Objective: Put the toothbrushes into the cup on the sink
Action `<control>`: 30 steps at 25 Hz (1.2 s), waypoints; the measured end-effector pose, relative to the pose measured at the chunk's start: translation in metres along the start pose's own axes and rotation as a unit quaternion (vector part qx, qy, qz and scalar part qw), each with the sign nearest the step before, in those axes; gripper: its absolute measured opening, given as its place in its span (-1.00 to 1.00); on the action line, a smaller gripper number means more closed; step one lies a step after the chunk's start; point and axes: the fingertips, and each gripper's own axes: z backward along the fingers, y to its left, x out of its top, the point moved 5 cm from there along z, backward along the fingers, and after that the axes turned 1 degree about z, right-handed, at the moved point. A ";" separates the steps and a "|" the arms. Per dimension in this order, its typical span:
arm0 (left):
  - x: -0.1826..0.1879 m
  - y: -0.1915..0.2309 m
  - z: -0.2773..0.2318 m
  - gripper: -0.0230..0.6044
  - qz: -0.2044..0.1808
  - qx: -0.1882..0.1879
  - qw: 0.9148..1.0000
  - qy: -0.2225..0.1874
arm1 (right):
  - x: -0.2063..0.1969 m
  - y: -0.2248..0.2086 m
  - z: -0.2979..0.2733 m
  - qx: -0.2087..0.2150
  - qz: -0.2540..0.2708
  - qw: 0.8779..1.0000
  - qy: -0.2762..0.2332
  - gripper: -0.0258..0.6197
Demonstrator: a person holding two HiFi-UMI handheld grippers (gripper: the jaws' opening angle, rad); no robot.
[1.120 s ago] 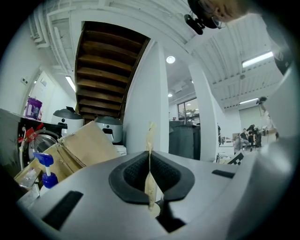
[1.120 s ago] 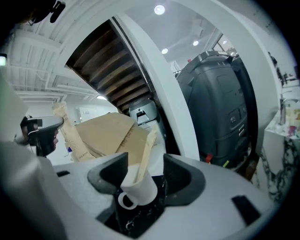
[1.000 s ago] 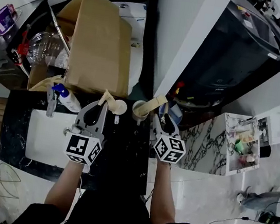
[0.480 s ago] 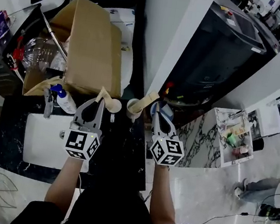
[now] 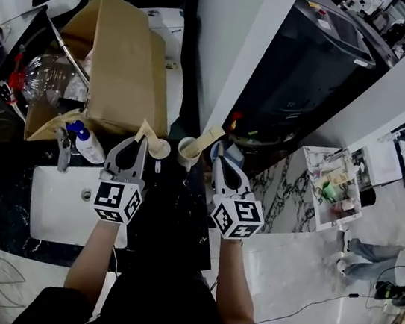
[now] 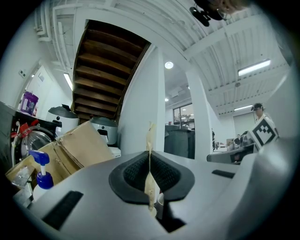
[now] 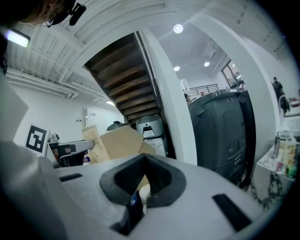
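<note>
Since a second ago the right gripper [image 5: 218, 158] has drawn away from the upper end of the wrapped toothbrush [image 5: 211, 137] and stands just right of it, jaws now pressed together on nothing. Print: square black-and-white markers [image 5: 236, 217] on both cubes [image 5: 115, 203]; a white swirl on a blue thing [image 7: 133, 200] seen under the right jaws, no letters legible. Cup [image 5: 185, 150] on the dark counter [image 5: 171, 221] holds that toothbrush, long axis tilted, top end leaning right over the rim. Left cup [image 5: 161, 149] just beside it; contents not made out. Left gripper [image 5: 139, 152] pinches a second toothbrush [image 5: 144, 131] in beige wrapper, upright between the pads [image 6: 136, 176], just left of the left cup. Open cardboard box [image 5: 119, 62] behind the white sink [image 5: 60, 208]; spray bottle [image 5: 85, 140] at its edge.
</note>
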 end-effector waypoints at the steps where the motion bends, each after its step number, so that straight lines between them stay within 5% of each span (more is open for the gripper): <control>1: -0.002 0.001 -0.001 -0.91 0.001 -0.001 1.000 0.001 | 0.000 0.001 0.000 0.000 0.000 1.000 0.001 -0.92; 30: -0.067 0.026 -0.033 -0.91 0.052 -0.005 0.998 0.045 | -0.044 0.017 -0.021 -0.001 -0.012 0.998 0.055 -0.92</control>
